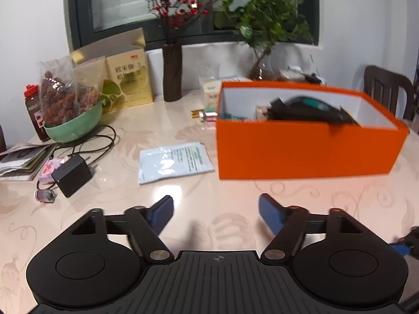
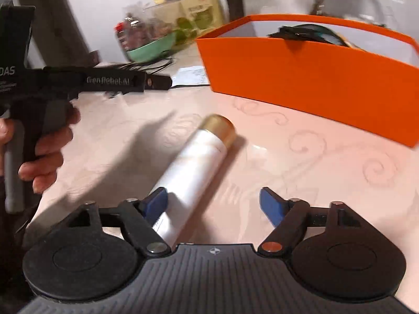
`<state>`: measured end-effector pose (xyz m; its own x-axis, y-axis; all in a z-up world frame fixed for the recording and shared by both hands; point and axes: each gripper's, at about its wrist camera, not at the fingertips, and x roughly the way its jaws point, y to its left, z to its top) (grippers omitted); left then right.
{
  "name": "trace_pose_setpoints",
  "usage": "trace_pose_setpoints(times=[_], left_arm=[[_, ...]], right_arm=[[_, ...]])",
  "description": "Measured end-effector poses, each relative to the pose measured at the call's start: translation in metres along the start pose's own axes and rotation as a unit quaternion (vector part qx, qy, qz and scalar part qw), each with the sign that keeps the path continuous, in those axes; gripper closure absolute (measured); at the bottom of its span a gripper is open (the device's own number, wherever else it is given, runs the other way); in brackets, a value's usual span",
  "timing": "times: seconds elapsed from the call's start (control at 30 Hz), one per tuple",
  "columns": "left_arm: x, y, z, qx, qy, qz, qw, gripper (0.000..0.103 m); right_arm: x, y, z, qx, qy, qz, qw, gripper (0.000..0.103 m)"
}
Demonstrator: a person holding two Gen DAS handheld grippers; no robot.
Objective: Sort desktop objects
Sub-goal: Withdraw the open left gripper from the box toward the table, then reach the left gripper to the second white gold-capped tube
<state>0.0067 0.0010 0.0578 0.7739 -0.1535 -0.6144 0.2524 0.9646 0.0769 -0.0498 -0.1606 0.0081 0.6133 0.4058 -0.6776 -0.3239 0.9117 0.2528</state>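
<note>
Bottle (image 2: pixel 193 172), white with gold cap, lies flat on table (image 2: pixel 288 170).

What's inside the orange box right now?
Inside the orange box lies a black device with a teal patch, beside a blurred pale item and something teal at the left end. The front wall hides whatever sits lower down.

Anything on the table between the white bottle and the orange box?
No, bare tabletop separates the white bottle from the orange box, as the right wrist view shows.
</note>
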Motion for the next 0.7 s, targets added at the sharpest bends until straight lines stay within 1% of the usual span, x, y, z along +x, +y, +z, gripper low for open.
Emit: trace_pose_setpoints(times=[0.07, 0.13, 0.2, 0.27, 0.3, 0.37, 0.4, 0.43, 0.5, 0.57, 0.6, 0.67, 0.7], left_arm=[[0.003, -0.01, -0.008, 0.014, 0.004, 0.01, 0.9998, 0.018], [0.007, -0.017, -0.012, 0.02, 0.012, 0.004, 0.9997, 0.018], [0.013, -0.027, -0.014, 0.029, 0.027, -0.002, 0.9992, 0.018], [0.016, -0.036, -0.018, 0.047, 0.025, 0.01, 0.9985, 0.017], [0.018, -0.039, -0.021, 0.057, 0.026, 0.008, 0.998, 0.017], [0.025, -0.042, -0.022, 0.071, 0.04, -0.021, 0.9964, 0.016], [0.026, -0.04, -0.022, 0.066, 0.043, -0.036, 0.9962, 0.013], [0.027, -0.04, -0.022, 0.071, 0.05, -0.053, 0.9948, 0.012], [0.026, -0.044, -0.023, 0.089, 0.055, -0.083, 0.991, 0.008], [0.024, -0.051, -0.027, 0.108, 0.048, -0.096, 0.9883, 0.008], [0.022, -0.053, -0.029, 0.115, 0.04, -0.097, 0.9878, 0.007], [0.015, -0.055, -0.031, 0.133, 0.022, -0.103, 0.9856, 0.007], [0.011, -0.055, -0.032, 0.139, 0.016, -0.113, 0.9837, 0.007]], right_arm=[[0.0, 0.015, -0.009, -0.005, -0.011, -0.025, 1.0, 0.012], [0.004, 0.032, -0.015, -0.018, -0.017, -0.037, 0.999, 0.009], [0.009, 0.045, -0.018, -0.027, -0.029, -0.058, 0.998, 0.008], [0.011, 0.052, -0.02, -0.033, -0.045, -0.081, 0.995, 0.007], [0.012, 0.054, -0.02, -0.034, -0.052, -0.09, 0.994, 0.005], [0.015, 0.055, -0.02, -0.024, -0.05, -0.09, 0.994, 0.004], [0.016, 0.054, -0.021, -0.022, -0.054, -0.088, 0.994, 0.004], [0.016, 0.054, -0.022, -0.025, -0.053, -0.09, 0.994, 0.002], [0.018, 0.054, -0.024, -0.042, -0.05, -0.086, 0.994, 0.001], [0.018, 0.054, -0.027, -0.054, -0.042, -0.066, 0.995, 0.001], [0.018, 0.055, -0.029, -0.059, -0.042, -0.061, 0.996, 0.001], [0.013, 0.05, -0.032, -0.065, -0.042, -0.061, 0.995, 0.001], [0.012, 0.049, -0.031, -0.062, -0.043, -0.058, 0.995, 0.001]])
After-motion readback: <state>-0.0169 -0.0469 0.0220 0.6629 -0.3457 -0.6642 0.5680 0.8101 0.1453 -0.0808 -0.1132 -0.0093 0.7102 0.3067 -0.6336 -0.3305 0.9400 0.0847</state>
